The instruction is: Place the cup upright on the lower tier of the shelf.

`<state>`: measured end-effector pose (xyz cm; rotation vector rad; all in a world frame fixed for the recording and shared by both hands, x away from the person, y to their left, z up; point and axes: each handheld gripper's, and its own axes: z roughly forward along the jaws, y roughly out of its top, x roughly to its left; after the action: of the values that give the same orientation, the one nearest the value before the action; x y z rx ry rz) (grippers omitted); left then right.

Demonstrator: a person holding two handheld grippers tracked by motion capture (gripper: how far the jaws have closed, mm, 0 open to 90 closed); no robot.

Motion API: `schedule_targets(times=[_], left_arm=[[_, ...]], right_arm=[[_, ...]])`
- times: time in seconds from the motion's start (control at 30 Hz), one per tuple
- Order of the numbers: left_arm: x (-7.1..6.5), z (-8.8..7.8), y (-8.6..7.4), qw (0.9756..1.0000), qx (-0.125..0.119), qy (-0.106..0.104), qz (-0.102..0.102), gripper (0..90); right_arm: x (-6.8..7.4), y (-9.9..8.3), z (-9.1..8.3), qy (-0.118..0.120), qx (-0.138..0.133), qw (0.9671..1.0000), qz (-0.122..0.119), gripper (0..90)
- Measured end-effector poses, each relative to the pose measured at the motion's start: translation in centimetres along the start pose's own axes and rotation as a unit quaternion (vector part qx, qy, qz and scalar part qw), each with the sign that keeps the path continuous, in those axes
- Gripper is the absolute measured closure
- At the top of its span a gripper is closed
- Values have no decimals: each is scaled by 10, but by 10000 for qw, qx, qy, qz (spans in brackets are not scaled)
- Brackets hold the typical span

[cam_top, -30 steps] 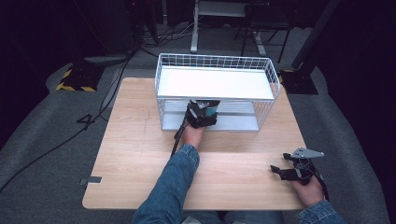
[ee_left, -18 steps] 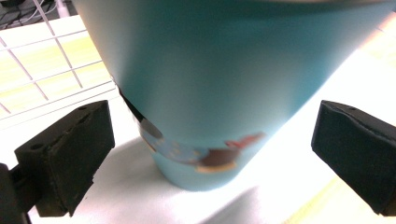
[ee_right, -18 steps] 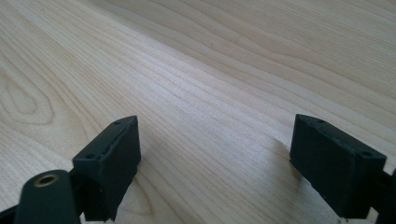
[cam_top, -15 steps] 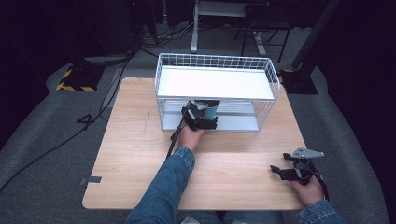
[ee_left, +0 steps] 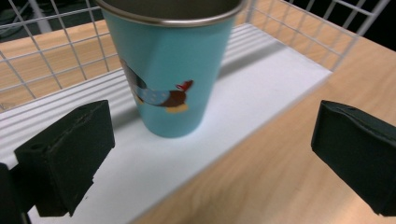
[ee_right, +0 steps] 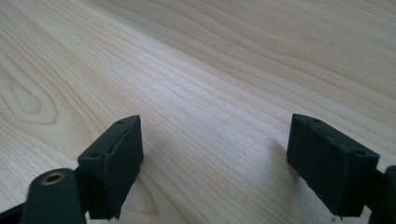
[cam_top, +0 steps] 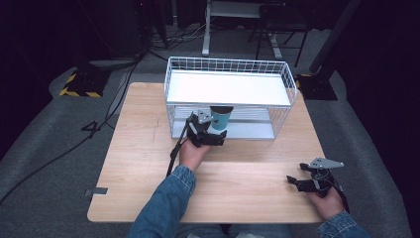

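A teal cup with a bird picture stands upright on the white lower shelf of a wire rack, near its front edge. My left gripper is open just in front of the cup, jaws wide apart and clear of it. My right gripper rests open low over bare wood at the table's front right, holding nothing.
The wire rack has a white top shelf and stands at the far middle of the wooden table. A cable trails from the left gripper. Dark floor with cables and stands surrounds the table.
The left gripper has drawn back a little from the rack toward the person, leaving the cup standing free on the lower shelf. The right gripper has stayed put.
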<state>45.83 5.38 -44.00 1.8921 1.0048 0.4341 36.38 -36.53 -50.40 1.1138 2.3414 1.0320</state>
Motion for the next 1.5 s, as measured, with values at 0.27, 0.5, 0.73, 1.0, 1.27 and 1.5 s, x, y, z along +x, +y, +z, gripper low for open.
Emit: schedule_targets(times=[0.27,0.5,0.73,1.0,1.27,1.5], left_arm=[[-13,-35,-5,9997,-86,-121,179,1],[-19,-62,-14,9995,-76,-152,281,1],[-18,-88,-26,9994,-98,-111,323,2],[-11,-113,-42,9996,-25,-148,222,5],[2,-140,-63,9999,-19,-160,12,7],[5,-164,-79,9998,113,-120,86,28]], right_arm=[[0,0,1,29,-8,10000,1,192],[1,1,1,-16,0,10000,18,185],[0,3,4,12,-6,10000,16,191],[1,6,7,22,-7,10000,-2,191],[1,6,7,23,-4,10000,0,191],[1,6,7,21,-7,10000,-1,191]])
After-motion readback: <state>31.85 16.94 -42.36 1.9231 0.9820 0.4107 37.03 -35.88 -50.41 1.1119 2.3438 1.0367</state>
